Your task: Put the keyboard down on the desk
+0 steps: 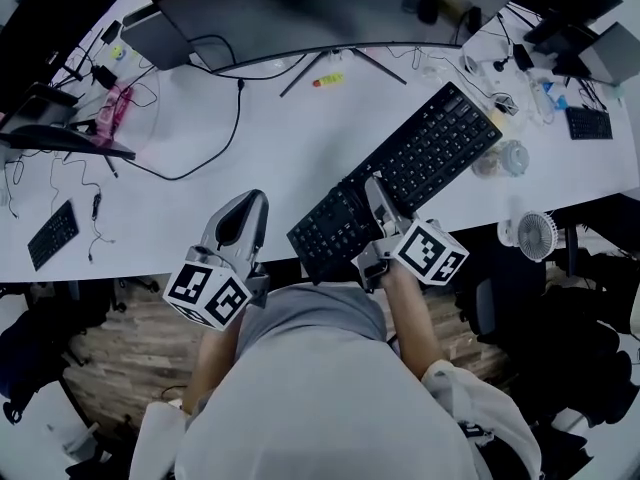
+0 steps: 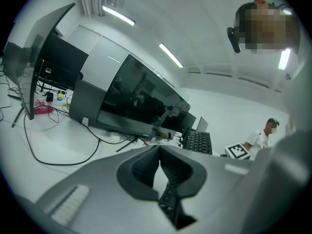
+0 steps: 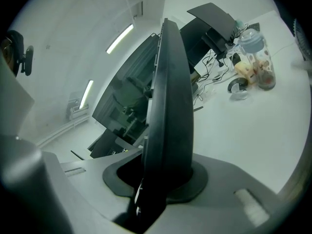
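Nearest the person, the left hand-held gripper [image 1: 256, 200] has its jaws narrowed together on nothing, just left of the keyboard [image 1: 425, 153]. The right hand-held gripper [image 1: 376, 186] clamps the keyboard's near end. The keyboard slants across the white bench [image 1: 290, 133] toward the curved monitor [image 1: 330, 8].

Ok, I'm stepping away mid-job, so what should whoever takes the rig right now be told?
Right gripper: jaws shut on the keyboard at its near end.
Left gripper: jaws together, empty, just left of the keyboard's near end.
Keyboard: angled across the desk, near end at the front edge.
Done: keyboard is over the desk.
Left: settle it flat on the desk, then open the jaws.
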Demonstrator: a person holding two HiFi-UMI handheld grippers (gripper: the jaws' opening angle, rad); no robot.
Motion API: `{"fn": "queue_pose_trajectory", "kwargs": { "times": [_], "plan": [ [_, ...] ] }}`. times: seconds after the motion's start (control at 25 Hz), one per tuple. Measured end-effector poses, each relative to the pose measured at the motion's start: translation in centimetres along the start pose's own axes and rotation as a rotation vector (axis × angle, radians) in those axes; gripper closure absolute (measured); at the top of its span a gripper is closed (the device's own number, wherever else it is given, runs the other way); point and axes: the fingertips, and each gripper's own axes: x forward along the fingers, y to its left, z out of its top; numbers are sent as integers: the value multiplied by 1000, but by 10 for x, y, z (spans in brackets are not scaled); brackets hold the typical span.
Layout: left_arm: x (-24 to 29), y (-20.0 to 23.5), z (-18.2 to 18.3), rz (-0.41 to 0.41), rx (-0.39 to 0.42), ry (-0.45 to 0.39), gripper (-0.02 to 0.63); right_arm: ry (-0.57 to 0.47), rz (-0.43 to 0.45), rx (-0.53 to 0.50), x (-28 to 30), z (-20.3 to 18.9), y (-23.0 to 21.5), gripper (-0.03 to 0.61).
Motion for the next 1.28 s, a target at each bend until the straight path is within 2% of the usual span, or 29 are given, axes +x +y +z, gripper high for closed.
{"fn": "queue_pose_trajectory", "kwargs": {
  "times": [0.88, 1.08, 1.2, 1.28],
  "plan": [
    [-8, 35, 2, 53, -38, 9, 614, 18, -21, 193, 45, -13, -19, 474],
    [-4, 36, 4, 79, 47, 31, 614, 35, -23, 228, 57, -19, -26, 474],
    [-3, 37, 4, 70, 54, 40, 614, 40, -29, 245, 64, -23, -28, 476],
    [-3, 39, 2, 80, 92, 56, 614, 41, -31, 262, 69, -25, -28, 476]
  ]
}}
